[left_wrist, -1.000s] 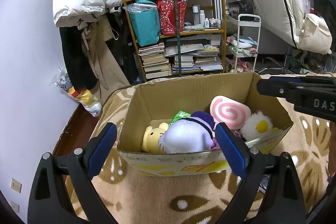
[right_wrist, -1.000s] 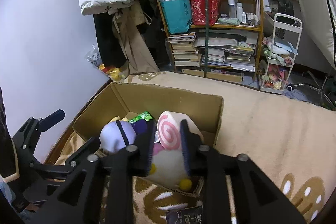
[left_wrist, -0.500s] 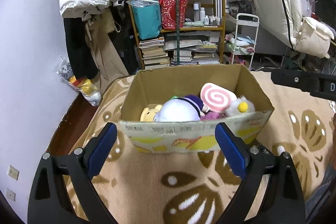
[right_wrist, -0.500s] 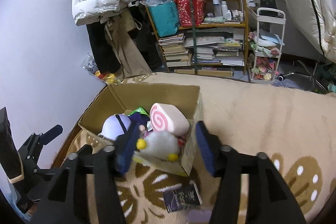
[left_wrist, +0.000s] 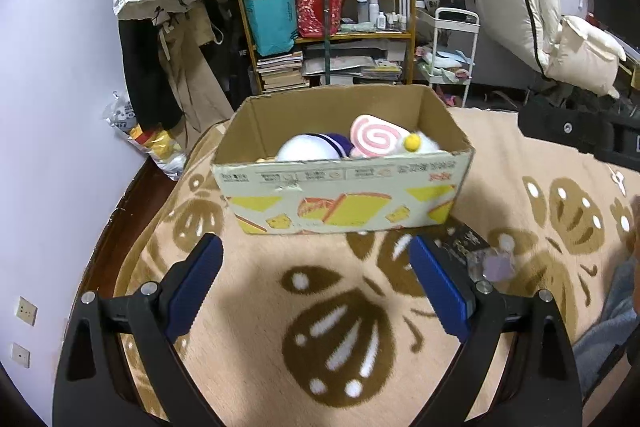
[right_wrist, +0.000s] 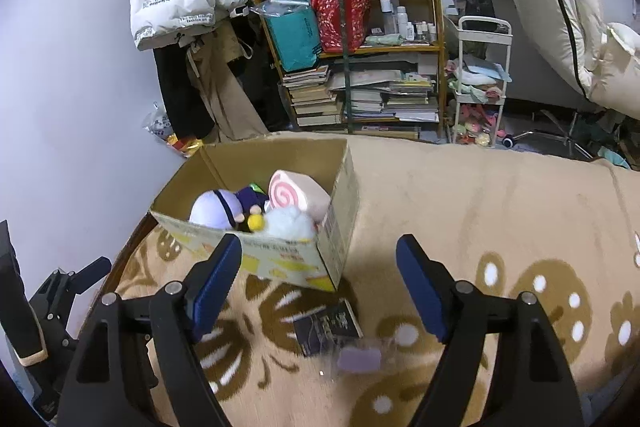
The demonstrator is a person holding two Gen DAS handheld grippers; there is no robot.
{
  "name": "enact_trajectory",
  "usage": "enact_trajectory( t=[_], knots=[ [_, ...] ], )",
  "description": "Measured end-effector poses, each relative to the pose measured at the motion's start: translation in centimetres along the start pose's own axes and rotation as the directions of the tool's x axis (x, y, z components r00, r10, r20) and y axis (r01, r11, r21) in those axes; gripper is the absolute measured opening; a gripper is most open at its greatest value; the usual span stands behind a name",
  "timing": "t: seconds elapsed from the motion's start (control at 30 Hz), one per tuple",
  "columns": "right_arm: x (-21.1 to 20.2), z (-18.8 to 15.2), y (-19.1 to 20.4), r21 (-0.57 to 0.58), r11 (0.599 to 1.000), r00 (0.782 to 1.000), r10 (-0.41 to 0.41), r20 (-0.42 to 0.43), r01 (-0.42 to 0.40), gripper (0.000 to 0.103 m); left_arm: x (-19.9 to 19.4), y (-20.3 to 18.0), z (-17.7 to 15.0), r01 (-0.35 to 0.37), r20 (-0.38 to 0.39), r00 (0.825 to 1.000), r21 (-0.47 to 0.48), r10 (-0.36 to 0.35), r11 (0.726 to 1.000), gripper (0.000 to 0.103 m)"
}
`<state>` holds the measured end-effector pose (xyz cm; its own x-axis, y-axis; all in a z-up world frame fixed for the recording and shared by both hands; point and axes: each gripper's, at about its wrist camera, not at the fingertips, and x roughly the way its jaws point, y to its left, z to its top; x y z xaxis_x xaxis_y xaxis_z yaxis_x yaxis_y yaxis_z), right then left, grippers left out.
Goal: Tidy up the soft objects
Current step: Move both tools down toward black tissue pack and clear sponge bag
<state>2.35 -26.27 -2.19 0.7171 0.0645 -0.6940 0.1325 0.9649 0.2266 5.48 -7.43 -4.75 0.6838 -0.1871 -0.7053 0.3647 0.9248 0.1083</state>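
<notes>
Plushies sat packed in the cardboard box (left_wrist: 344, 203) w/ the fluffy white toy (right_wrist: 289, 223) nearest the front corner, apparently just dropped in, since the right gripper (right_wrist: 318, 287) had just been opening w/ nothing between its jaws, and the left gripper (left_wrist: 316, 287) gaped wide, also empty.

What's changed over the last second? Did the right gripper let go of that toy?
Yes. The right gripper has just been opening; it let go of the white fluffy toy, now lying in the cardboard box. Both grippers backed away from the box. The left gripper stayed open and empty.

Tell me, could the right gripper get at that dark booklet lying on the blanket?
Probably yes: the dark booklet lies uncovered on the blanket, just ahead of the right gripper, whose jaws stand open and empty.
</notes>
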Motion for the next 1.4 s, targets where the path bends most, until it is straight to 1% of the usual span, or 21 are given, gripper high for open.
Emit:
enact_trajectory(
  t=[0.1, 0.27, 0.37, 0.5, 0.8, 0.97, 1.13, 1.23, 1.3, 1.37, 1.4],
  knots=[
    [-0.1, -0.6, -0.5, 0.013, 1.0, 1.0, -0.008, -0.014, 0.008, 0.084, -0.2, -0.9, -0.5, 0.006, -0.009, 1.0, 0.011, -0.006, 1.0, 0.093],
    [0.1, -2.0, -1.3, 0.048, 0.999, 0.998, -0.023, -0.054, 0.025, 0.084, 0.4, -1.9, -1.6, 0.032, -0.046, 0.998, 0.024, -0.031, 0.999, 0.093],
    [0.8, -2.6, -1.7, 0.063, 0.997, 0.996, -0.029, -0.081, 0.034, 0.084, 0.9, -2.3, -1.9, 0.037, -0.055, 0.998, 0.037, -0.035, 0.999, 0.093],
    [1.4, -3.1, -2.2, 0.081, 0.996, 0.994, -0.03, -0.106, 0.039, 0.084, 1.9, -2.6, -1.7, 0.067, -0.085, 0.994, 0.026, -0.065, 0.997, 0.093],
    [3.5, -3.8, -2.7, 0.111, 0.992, 0.987, -0.036, -0.16, 0.054, 0.084, 4.3, -3.6, -1.1, 0.059, -0.1, 0.994, 0.057, -0.053, 0.997, 0.093],
    [4.7, -4.2, -3.0, 0.119, 0.991, 0.98, -0.031, -0.196, 0.055, 0.084, 5.4, -4.9, -1.1, 0.064, -0.103, 0.993, 0.105, -0.053, 0.992, 0.093],
    [5.9, -4.9, -3.8, 0.135, 0.988, 0.971, -0.039, -0.237, 0.072, 0.084, 6.3, -6.0, -1.4, 0.088, -0.101, 0.992, 0.143, -0.074, 0.986, 0.093],
    [6.7, -5.1, -4.1, 0.149, 0.987, 0.965, -0.027, -0.262, 0.068, 0.084, 6.7, -6.6, -1.6, 0.11, -0.099, 0.991, 0.171, -0.093, 0.979, 0.093],
    [7.3, -5.1, -4.1, 0.159, 0.986, 0.961, 0.006, -0.277, 0.04, 0.084, 7.1, -7.1, -1.6, 0.127, -0.103, 0.989, 0.192, -0.109, 0.973, 0.093],
    [8.1, -5.3, -4.0, 0.16, 0.986, 0.954, 0.009, -0.298, 0.041, 0.084, 7.5, -7.4, -1.7, 0.144, -0.112, 0.986, 0.204, -0.123, 0.968, 0.093],
    [8.3, -5.4, -3.9, 0.155, 0.987, 0.951, 0.007, -0.308, 0.043, 0.084, 7.9, -7.7, -1.8, 0.164, -0.128, 0.982, 0.22, -0.138, 0.962, 0.093]
  ],
)
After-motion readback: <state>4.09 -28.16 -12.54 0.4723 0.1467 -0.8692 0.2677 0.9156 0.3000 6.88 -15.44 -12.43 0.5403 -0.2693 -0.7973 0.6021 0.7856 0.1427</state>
